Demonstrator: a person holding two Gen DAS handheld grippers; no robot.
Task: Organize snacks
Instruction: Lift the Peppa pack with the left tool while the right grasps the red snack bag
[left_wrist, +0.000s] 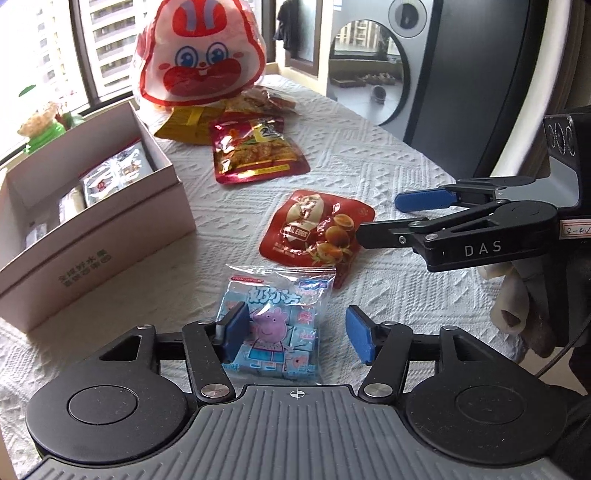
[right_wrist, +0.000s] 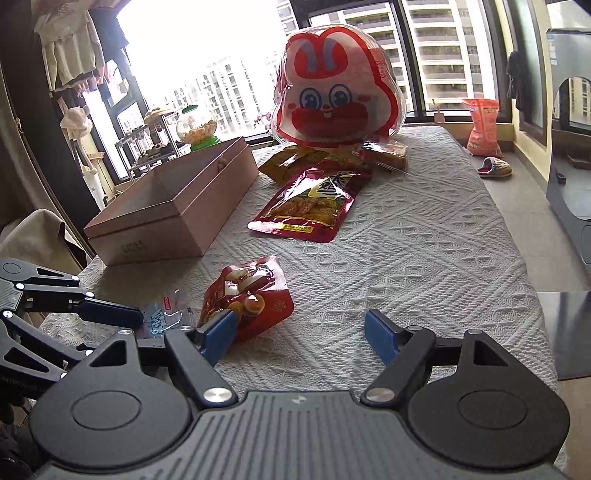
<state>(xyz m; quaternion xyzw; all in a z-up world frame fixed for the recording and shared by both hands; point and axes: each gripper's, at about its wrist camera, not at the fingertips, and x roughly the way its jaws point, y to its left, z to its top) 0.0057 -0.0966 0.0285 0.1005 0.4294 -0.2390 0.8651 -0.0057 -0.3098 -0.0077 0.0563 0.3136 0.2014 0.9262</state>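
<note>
In the left wrist view, the left claw (left_wrist: 295, 334) stands wide at the bottom centre, its blue pads either side of a light-blue cartoon-pig candy packet (left_wrist: 275, 325) that lies flat on the white quilted worktop (left_wrist: 388, 166); the pads do not press on it. Just above lies a red quail-egg pouch (left_wrist: 317, 232), and the right claw (left_wrist: 376, 218) reaches in from the right edge, also spread, one finger over that pouch's corner. Only this view looks into the open pink box (left_wrist: 92, 206) at the left, with silvery packets inside. A red spicy-snack pouch (left_wrist: 255, 151) and a rabbit-face bag (left_wrist: 201, 51) sit further up.

The right wrist view shows the box only from outside, and alone shows a slipper (right_wrist: 495, 168) on the floor at the upper right.
</note>
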